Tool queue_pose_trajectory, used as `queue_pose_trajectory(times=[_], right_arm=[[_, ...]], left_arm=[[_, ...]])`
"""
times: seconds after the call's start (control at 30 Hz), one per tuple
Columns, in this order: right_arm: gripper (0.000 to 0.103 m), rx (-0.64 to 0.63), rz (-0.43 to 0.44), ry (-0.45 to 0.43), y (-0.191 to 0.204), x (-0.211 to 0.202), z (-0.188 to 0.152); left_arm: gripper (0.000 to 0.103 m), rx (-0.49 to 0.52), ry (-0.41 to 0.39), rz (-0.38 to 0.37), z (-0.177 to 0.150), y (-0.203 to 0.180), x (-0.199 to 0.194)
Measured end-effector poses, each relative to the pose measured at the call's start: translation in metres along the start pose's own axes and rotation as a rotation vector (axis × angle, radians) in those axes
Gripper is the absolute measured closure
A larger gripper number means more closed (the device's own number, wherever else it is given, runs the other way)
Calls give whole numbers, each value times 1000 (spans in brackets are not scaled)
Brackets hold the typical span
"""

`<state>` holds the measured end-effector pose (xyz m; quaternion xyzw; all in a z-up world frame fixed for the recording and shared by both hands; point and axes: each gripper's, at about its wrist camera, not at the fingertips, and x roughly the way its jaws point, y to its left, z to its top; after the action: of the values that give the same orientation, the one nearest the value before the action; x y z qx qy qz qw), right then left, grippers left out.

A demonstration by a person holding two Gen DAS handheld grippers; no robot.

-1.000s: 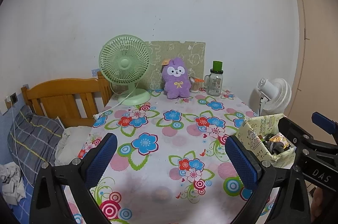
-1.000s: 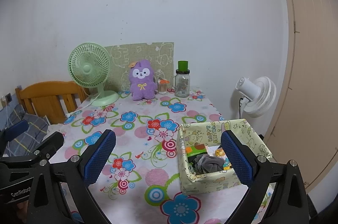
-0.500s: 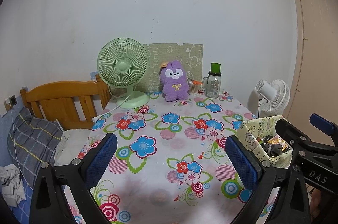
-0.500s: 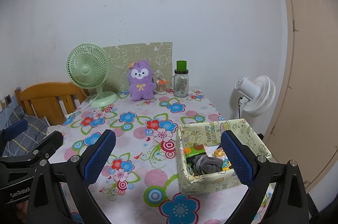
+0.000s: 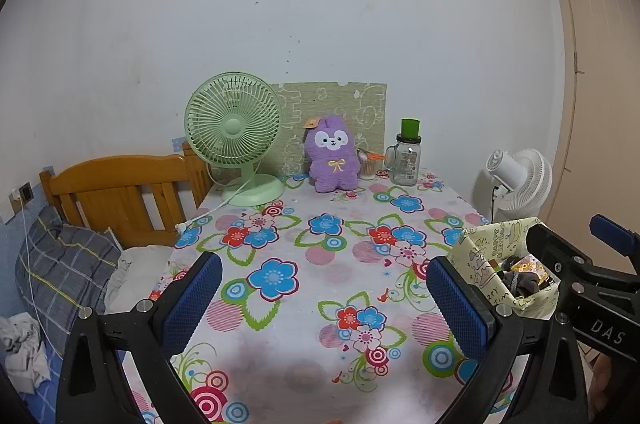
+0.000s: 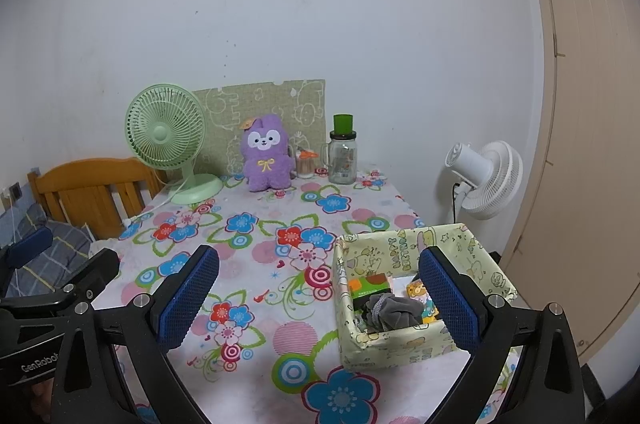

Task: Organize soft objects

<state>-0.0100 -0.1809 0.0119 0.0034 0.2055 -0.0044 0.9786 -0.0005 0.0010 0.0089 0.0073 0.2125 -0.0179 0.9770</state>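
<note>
Left gripper (image 5: pixel 324 300) held level above the near end of the table (image 5: pixel 320 264), fingers spread wide, nothing between them. Right gripper (image 6: pixel 320 296) alongside, same height, also spread wide and holding nothing; its right finger (image 6: pixel 448 300) overlaps the box (image 6: pixel 400 344) in view. Box sits at the table's near right corner, a grey cloth (image 6: pixel 392 310) inside. Purple plush toy (image 5: pixel 331 154) stands upright at the far edge, between the green fan (image 5: pixel 234 132) and the glass jar (image 5: pixel 406 160).
</note>
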Motion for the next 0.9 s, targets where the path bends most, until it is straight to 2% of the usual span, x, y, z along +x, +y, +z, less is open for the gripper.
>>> queue_pose_trajectory(times=[0.9], right_arm=[[0,3,8,-1,5,7,-1]], left_arm=[[0,-17,1,3,-4,3,3]])
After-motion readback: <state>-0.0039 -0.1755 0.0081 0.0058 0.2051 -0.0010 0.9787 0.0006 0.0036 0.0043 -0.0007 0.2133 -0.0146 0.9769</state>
